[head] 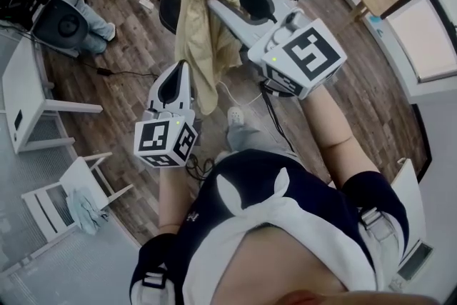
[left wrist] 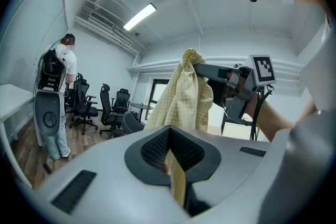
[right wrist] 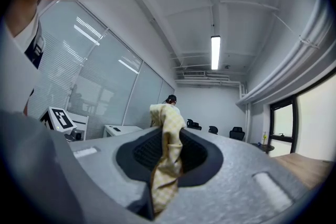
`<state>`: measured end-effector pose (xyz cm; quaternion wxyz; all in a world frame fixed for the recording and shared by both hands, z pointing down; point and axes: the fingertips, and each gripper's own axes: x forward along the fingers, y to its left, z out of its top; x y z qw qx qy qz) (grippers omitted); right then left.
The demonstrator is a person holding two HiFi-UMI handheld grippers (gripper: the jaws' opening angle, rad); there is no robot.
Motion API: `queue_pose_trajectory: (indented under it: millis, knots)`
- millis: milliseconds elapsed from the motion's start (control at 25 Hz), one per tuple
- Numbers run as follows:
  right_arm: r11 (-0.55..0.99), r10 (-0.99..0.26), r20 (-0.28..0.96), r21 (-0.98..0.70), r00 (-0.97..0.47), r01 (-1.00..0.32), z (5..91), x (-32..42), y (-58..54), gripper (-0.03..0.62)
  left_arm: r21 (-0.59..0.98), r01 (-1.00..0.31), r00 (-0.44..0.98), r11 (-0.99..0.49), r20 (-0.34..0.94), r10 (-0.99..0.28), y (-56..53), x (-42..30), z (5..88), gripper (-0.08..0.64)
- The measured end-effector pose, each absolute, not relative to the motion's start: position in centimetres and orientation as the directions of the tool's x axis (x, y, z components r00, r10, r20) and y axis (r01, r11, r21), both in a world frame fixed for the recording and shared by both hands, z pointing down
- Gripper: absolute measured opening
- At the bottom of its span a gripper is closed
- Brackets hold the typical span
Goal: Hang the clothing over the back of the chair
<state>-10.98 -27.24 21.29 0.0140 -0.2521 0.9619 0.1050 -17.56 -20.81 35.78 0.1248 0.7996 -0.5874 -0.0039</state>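
Observation:
A pale yellow checked garment (head: 200, 46) hangs in the air over a black office chair (head: 169, 9). My right gripper (head: 213, 2) is shut on the garment's top bunch, which shows between its jaws in the right gripper view (right wrist: 165, 160). My left gripper (head: 183, 66) is lower and to the left, beside the hanging cloth. In the left gripper view a strip of the same cloth (left wrist: 177, 178) is pinched between its closed jaws. There the rest of the garment (left wrist: 184, 94) drapes from the right gripper (left wrist: 202, 68) ahead.
Wooden floor with cables lies below. A person with a backpack (left wrist: 52, 92) stands at the left, near several black office chairs (left wrist: 89, 105). White tables (head: 28, 96) and a white chair holding a bluish cloth (head: 82, 207) line the left side.

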Motion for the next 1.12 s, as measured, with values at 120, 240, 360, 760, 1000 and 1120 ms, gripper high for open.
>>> queue_pose_trajectory:
  millis: [120,240,360,760,1000,1120]
  knots:
    - [0.841,-0.49,-0.073,0.223,-0.869,-0.493,20.9,-11.1,-28.3,0.064,0.208,-0.936,0.316,-0.284,0.14,-0.938,-20.7,-17.7,35.4,0.003]
    - [0.838,-0.493,-0.063,0.235,-0.868,-0.493,21.2,-11.2,-29.0,0.064,0.212,-0.934,0.32,-0.287,0.139,-0.937,-20.6,-17.8,35.4,0.003]
    - [0.832,-0.504,-0.053,0.236,-0.862,-0.501,21.6,-10.8,-30.0,0.064,0.211,-0.933,0.323,-0.292,0.135,-0.937,-21.1,-17.5,35.3,0.003]
    - [0.82,-0.537,-0.014,0.224,-0.843,-0.526,24.1,-9.3,-34.3,0.064,0.2,-0.93,0.339,-0.308,0.143,-0.93,-23.1,-16.6,35.3,0.003]
    - [0.81,-0.563,0.018,0.214,-0.827,-0.546,25.8,-8.0,-37.2,0.066,0.199,-0.929,0.344,-0.313,0.148,-0.927,-24.7,-16.0,35.6,0.003]
    - [0.807,-0.57,0.038,0.215,-0.821,-0.55,26.6,-7.9,-38.4,0.066,0.202,-0.929,0.344,-0.311,0.154,-0.926,-25.2,-16.1,35.8,0.003]
